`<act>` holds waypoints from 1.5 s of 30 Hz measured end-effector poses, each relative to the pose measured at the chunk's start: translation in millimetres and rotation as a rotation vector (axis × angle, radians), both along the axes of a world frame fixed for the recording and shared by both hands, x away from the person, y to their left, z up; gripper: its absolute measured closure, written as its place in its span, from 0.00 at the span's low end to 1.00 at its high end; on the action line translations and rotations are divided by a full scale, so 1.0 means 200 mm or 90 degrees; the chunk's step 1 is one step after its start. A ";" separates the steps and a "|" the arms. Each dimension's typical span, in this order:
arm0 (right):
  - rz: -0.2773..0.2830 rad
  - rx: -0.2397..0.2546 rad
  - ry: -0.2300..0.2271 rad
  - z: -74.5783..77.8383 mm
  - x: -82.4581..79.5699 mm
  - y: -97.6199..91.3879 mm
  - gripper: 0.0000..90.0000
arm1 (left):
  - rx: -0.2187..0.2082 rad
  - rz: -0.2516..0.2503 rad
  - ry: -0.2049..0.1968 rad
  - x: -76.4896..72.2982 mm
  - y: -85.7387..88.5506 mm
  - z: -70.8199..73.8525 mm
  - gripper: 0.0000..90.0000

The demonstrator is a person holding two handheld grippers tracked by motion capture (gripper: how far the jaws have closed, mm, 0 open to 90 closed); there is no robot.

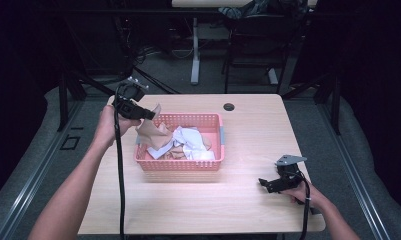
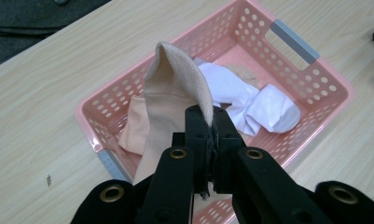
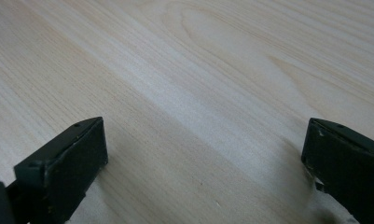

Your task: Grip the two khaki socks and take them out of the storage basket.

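Above the near-left corner of the pink basket (image 1: 180, 165), my left gripper (image 1: 150, 114) has its jaws pinched fully together on a beige sock (image 2: 175, 93), which I am holding up over the basket. From the left gripper view, only a thin fold of fabric sits between the jaws, and the rest of the sock drapes down toward the basket floor, where its lower end lies among other beige pieces and a bundled white sock (image 2: 264, 109). My right gripper (image 1: 269, 184) rests low over the bare wooden table (image 1: 248, 130), well apart from the basket, with its jaws spread wide and nothing between them. My main worry is the thin grip: with so little cloth caught, the sock could slide out if I pull quickly or if its weight swings. The hanging end could also drag on the neighbouring socks and haul one over the rim with it. The basket looks light and nothing is holding it, so a snag on its perforated wall might tip or shift it. Bringing my right gripper in carelessly could knock the basket's grey handle (image 2: 294, 40).
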State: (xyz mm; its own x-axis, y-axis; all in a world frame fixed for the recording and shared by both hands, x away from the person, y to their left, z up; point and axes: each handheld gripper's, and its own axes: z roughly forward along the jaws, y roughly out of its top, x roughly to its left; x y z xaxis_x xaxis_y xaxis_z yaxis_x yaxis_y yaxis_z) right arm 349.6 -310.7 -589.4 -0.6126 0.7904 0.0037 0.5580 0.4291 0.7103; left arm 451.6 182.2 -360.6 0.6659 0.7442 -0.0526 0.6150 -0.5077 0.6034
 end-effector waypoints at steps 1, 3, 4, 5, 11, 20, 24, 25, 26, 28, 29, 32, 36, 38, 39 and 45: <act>0.000 0.000 0.001 0.00 0.00 0.00 0.00 | 0.000 -0.001 0.000 0.00 0.00 0.01 0.98; -0.001 -0.002 0.001 0.00 0.00 0.00 0.00 | -0.003 0.001 -0.007 -0.01 0.01 0.04 0.97; -0.001 -0.001 0.000 0.00 0.00 0.00 0.00 | -0.005 0.000 -0.010 -0.01 0.02 0.06 0.97; -0.001 -0.001 0.002 0.00 0.00 0.00 0.00 | -0.005 0.001 -0.013 -0.02 0.03 0.08 0.98; -0.001 -0.001 0.002 0.00 0.00 0.00 0.00 | -0.017 0.015 -0.036 -0.04 0.11 0.18 0.98; -0.001 -0.001 0.003 0.00 0.00 0.00 0.00 | -0.017 0.060 -0.053 -0.08 0.31 0.27 0.98; -0.001 -0.001 0.003 0.00 0.00 0.00 0.00 | -0.019 0.089 -0.051 -0.09 0.42 0.26 0.98; -0.001 -0.001 0.002 0.00 0.00 0.00 0.00 | -0.018 0.096 -0.049 -0.09 0.45 0.26 0.98; -0.001 -0.001 0.002 0.00 0.00 0.00 0.00 | -0.014 0.103 -0.047 -0.09 0.47 0.25 0.98; -0.001 -0.001 0.001 0.00 0.00 0.00 0.00 | -0.015 0.115 -0.043 -0.09 0.52 0.23 0.98; -0.001 -0.001 0.001 0.00 0.00 0.00 0.00 | -0.009 0.120 -0.042 -0.09 0.54 0.21 0.98; -0.001 -0.001 0.001 0.00 0.00 0.00 0.00 | -0.008 0.140 -0.037 -0.09 0.60 0.18 0.98; -0.001 0.000 0.000 0.00 0.00 0.00 0.00 | 0.002 0.167 -0.020 -0.08 0.68 0.08 0.98; -0.002 0.000 0.000 0.00 0.00 0.00 0.00 | 0.006 0.177 -0.007 -0.06 0.70 0.00 0.97; -0.002 0.000 0.002 0.00 0.00 0.00 0.00 | 0.013 0.182 -0.006 -0.06 0.71 -0.03 0.97; 0.000 -0.001 0.001 0.00 0.00 0.00 0.00 | 0.019 0.192 0.039 -0.01 0.74 -0.29 0.97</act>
State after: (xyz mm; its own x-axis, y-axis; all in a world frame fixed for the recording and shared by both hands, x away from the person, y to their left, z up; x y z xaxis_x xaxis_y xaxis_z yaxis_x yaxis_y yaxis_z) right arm 349.4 -310.8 -589.1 -0.6129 0.7902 0.0037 0.5593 0.4305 0.7084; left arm 449.2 330.1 -418.3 0.4112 0.9095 -0.0605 0.7751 -0.3139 0.5484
